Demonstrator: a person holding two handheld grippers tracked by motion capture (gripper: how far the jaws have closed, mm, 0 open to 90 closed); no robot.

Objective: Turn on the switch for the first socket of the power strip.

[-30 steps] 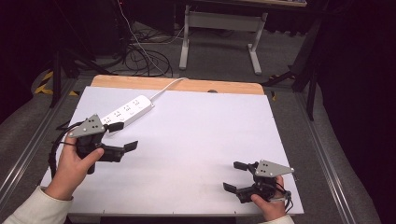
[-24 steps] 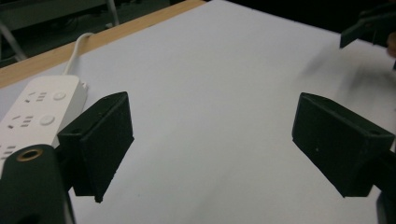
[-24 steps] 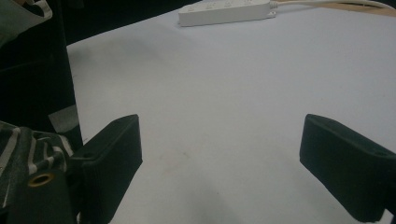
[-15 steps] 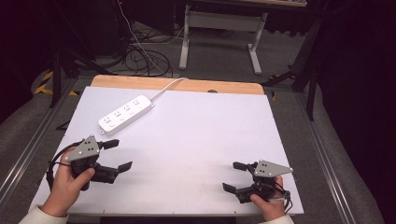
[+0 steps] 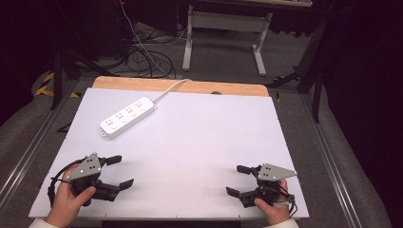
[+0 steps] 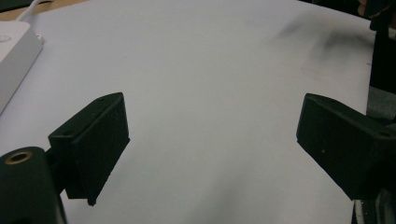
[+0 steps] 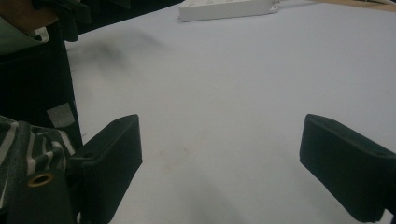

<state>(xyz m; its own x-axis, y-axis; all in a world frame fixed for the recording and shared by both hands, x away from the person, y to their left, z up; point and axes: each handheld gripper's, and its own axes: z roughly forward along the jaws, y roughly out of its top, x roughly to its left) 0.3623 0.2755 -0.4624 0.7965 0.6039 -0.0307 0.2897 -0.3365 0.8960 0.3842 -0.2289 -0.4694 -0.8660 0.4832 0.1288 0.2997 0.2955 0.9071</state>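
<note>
My left gripper (image 5: 119, 171) rests low at the table's front left, held in a hand, jaws wide open toward the right with nothing between them. In the left gripper view its gripper (image 6: 212, 140) frames bare white surface. My right gripper (image 5: 235, 180) sits at the front right, also open and empty, jaws pointing left. The right gripper view shows its gripper (image 7: 219, 163) spread over the white sheet. A white power strip (image 5: 128, 116) lies diagonally at the back left, its corner (image 6: 11, 51) near the left gripper and its body (image 7: 224, 9) far from the right one.
The white table top (image 5: 204, 137) has a wooden strip (image 5: 180, 86) along its far edge, where the strip's white cable runs off. Metal rails flank both sides. Beyond the table stand a desk frame (image 5: 223, 28) and loose cables on the floor.
My left gripper has drawn back toward the front edge, away from the power strip, and stayed open. The right gripper has held still.
</note>
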